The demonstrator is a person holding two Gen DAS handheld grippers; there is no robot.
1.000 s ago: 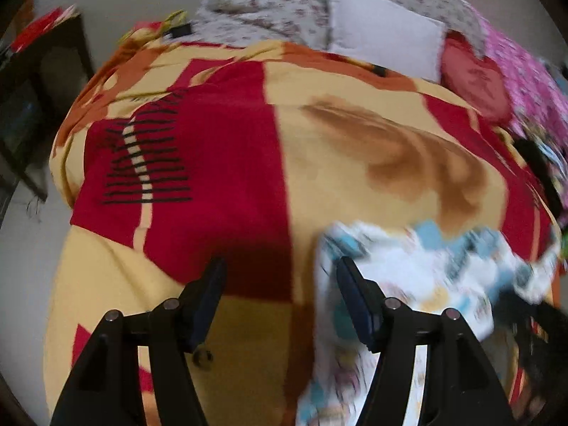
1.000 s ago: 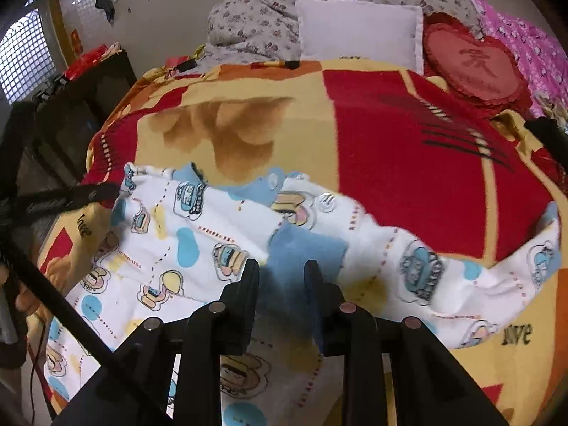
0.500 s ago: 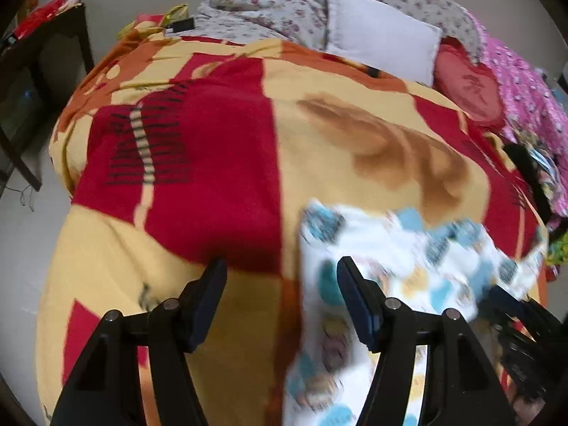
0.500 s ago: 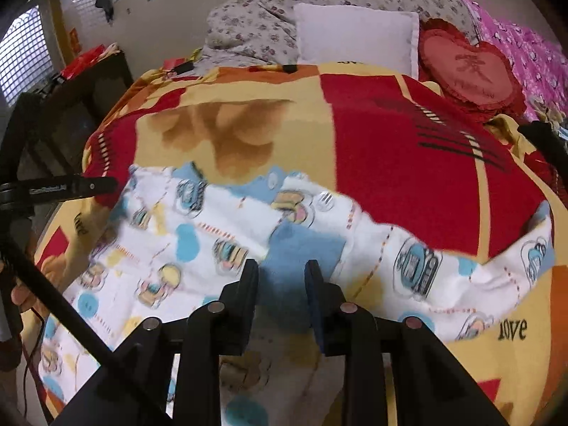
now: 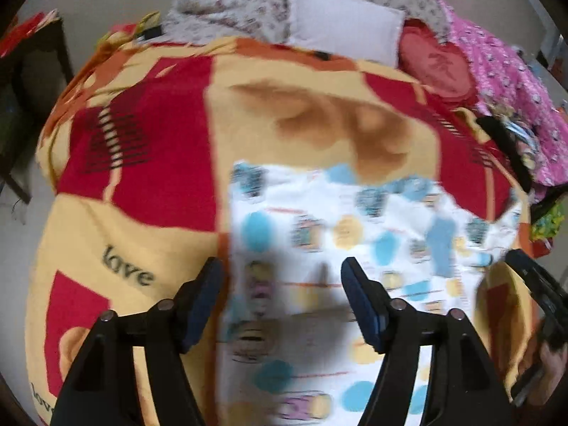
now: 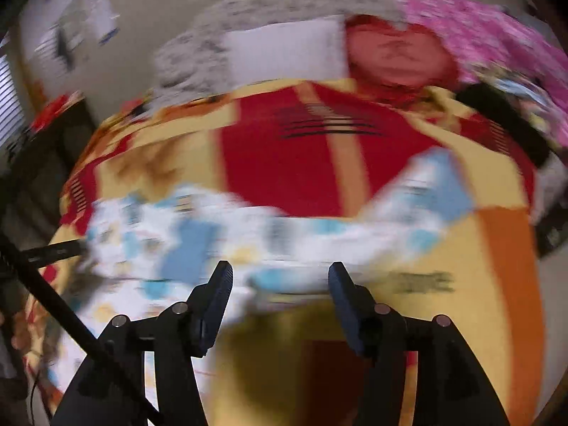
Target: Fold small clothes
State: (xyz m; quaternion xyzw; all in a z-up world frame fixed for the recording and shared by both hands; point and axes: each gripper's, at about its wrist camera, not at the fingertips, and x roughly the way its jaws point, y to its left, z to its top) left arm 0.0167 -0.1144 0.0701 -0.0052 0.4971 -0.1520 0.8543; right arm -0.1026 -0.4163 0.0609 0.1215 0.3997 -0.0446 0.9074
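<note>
A small white garment (image 5: 340,248) with blue and yellow cartoon prints lies spread on the red and yellow blanket (image 5: 149,163). My left gripper (image 5: 282,280) is open and empty, hovering over the garment's left part. In the right wrist view the garment (image 6: 220,234) is blurred and stretches across the blanket (image 6: 284,163), with one sleeve (image 6: 436,188) reaching to the right. My right gripper (image 6: 280,284) is open and empty above the garment's near edge.
A white pillow (image 5: 340,32), a flowered quilt (image 5: 241,3), a red heart cushion (image 5: 440,64) and pink bedding (image 5: 504,71) lie at the bed's far end. A dark table (image 5: 28,71) stands left of the bed. The right gripper (image 5: 539,305) shows at the lower right.
My right gripper has opened and let go of the garment, then swung right. My left gripper has moved right over the garment, still open.
</note>
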